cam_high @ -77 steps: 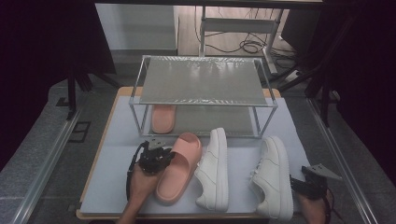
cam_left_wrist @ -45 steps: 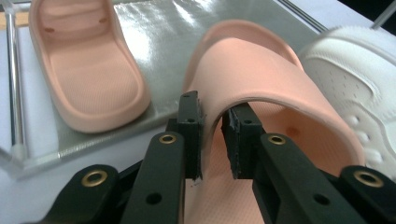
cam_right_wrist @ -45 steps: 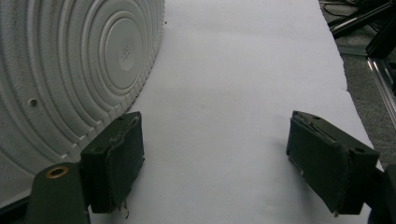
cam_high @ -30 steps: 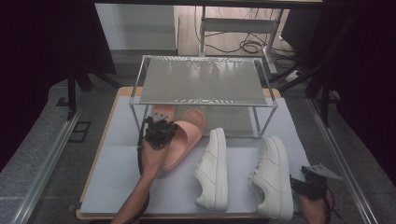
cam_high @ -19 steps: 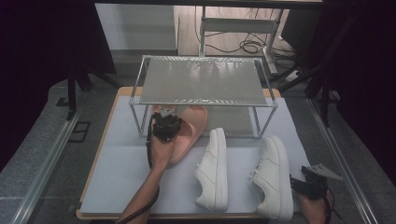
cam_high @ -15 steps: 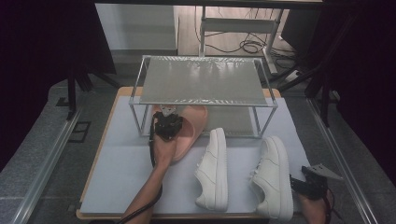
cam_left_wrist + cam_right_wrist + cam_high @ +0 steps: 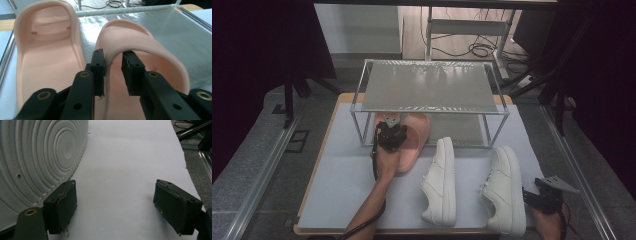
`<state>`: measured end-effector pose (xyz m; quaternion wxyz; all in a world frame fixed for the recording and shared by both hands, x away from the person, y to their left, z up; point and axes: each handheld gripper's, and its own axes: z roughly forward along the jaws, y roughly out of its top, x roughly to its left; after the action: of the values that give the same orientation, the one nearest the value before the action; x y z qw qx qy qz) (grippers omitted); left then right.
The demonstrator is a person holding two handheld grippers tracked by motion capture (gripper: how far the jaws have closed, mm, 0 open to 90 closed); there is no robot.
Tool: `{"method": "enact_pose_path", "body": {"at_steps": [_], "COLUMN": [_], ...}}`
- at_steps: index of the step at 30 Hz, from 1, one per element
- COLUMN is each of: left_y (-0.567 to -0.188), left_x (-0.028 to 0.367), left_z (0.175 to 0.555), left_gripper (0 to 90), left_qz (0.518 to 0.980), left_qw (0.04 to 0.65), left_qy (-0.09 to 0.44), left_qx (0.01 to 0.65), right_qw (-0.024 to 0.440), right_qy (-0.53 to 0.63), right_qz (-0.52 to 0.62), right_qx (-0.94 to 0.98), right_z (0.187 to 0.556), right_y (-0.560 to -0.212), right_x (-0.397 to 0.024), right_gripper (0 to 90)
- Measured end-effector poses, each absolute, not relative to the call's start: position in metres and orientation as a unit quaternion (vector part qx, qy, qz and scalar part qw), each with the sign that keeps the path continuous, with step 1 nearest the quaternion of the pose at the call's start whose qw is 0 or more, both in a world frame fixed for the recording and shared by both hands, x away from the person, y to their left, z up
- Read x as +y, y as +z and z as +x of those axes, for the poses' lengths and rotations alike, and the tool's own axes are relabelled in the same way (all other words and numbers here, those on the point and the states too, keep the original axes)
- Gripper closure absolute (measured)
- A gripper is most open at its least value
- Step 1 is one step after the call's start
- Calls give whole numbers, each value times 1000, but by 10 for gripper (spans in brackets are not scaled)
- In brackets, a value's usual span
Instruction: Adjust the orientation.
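With the left gripper (image 7: pixel 112 63) just eased off the slipper's strap (image 7: pixel 140 42), it should be withdrawn toward 6 o'clock without dragging it, the right gripper (image 7: pixel 125 207) kept released.

The high view is dim overall: the surroundings at its left and right edges fall to near black, while the white mat (image 7: pixel 347 185) on the table is evenly, softly lit from above. The rack's top shelf (image 7: pixel 427 92) catches streaky glare along its far and near edges and casts a faint shadow beneath. The picture is grainy and slightly soft.

The left gripper view is bright and sharp close in; the foil-like shelf surface (image 7: pixel 175 32) glints. The right gripper view is well lit, and the sneaker sole (image 7: pixel 37 157) is crisp.
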<state>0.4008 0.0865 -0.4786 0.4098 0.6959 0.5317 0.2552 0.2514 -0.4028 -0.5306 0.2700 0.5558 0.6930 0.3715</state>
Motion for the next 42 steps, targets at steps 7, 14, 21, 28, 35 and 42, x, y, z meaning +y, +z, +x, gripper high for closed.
{"method": "enact_pose_path", "body": {"at_steps": [7,14,21,28,35,42], "left_y": [-469,-463,-466,-468,-484,-496], "left_x": [96,106,122,131,129,132], "left_z": [383,356,327,302,281,281], "left_gripper": [665,594,548,621,776,894], "left_qz": [717,749,764,779,796,791], "left_qw": [418,431,444,443,424,420], "left_qy": [243,203,168,147,142,144], "left_qx": [502,460,438,419,408,422], "right_qw": [270,272,272,274,274,273], "right_qy": [371,370,369,368,368,369], "right_qz": [556,555,555,555,555,556], "right_qx": [693,693,694,694,694,693], "right_z": [251,251,251,251,251,251], "right_y": [-531,-531,-531,-531,-531,-531], "right_x": [-403,-402,-402,-402,-402,-402], "right_gripper": [188,188,189,190,190,190]}}
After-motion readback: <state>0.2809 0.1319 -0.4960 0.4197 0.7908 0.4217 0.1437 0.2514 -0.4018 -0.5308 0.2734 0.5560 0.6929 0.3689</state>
